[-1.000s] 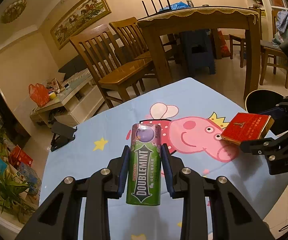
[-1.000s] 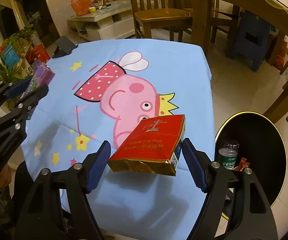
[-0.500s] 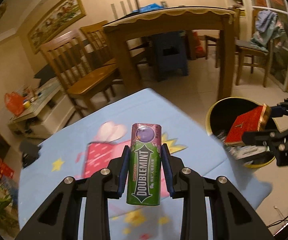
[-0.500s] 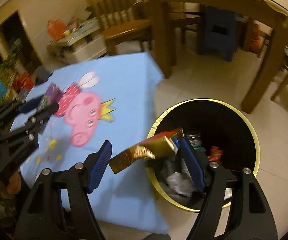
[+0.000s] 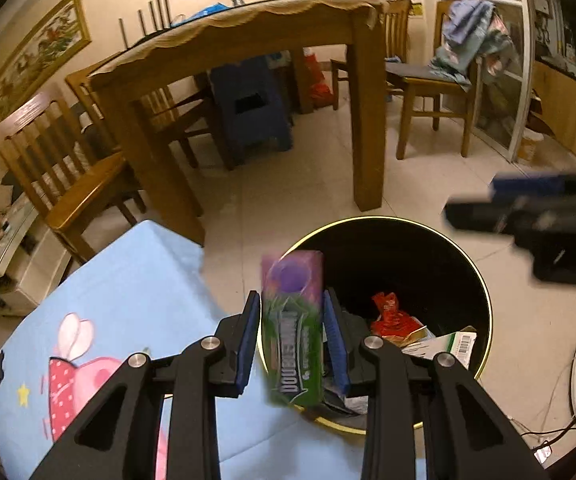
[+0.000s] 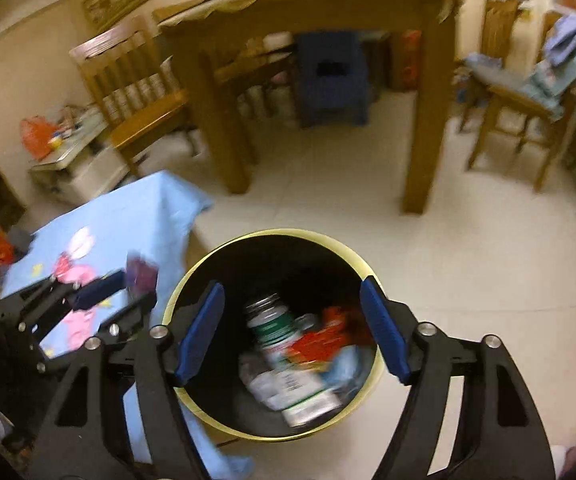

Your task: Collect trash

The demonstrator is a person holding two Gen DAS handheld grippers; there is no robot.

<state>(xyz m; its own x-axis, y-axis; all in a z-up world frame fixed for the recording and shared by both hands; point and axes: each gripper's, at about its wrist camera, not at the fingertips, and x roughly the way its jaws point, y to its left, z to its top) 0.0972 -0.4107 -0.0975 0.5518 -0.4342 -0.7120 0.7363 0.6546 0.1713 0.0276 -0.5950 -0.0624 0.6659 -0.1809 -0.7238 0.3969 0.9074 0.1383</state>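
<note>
- Tiled floor [image 5: 288, 200] all round, with a black bin [image 5: 483, 288] standing on it, hard against the edge of the blue-clothed table [image 5: 128, 280].
- Left gripper [image 5: 291, 298] hangs right at that table edge, over the bin's near rim.
- Gum pack [image 5: 291, 320] stands upright between its jaws, blurred while the fingers are sharp.
- Those jaws have just been easing apart: the pads sit just beside the pack's sides and do not seem to press it.
- Right gripper [image 6: 291, 286] is over the bin mouth, jaws spread wide and just opened a touch further, nothing between them.
- From the left camera it shows as a dark blur past the bin's far right rim.
- Down in the bin: a red wrapper [image 5: 391, 316], a white carton [image 5: 455, 344] with a barcode, and a green-labelled bottle [image 6: 272, 320], all heaped together.
- Nothing blocks the bin mouth; the gold rim is clear all round.
- Beyond it, a dining table [image 5: 367, 120] puts one leg near the bin's far side.
- Blue stool [image 5: 248, 108] is tucked under it, and a wooden chair [image 5: 68, 168] stands past the table's far corner.
</note>
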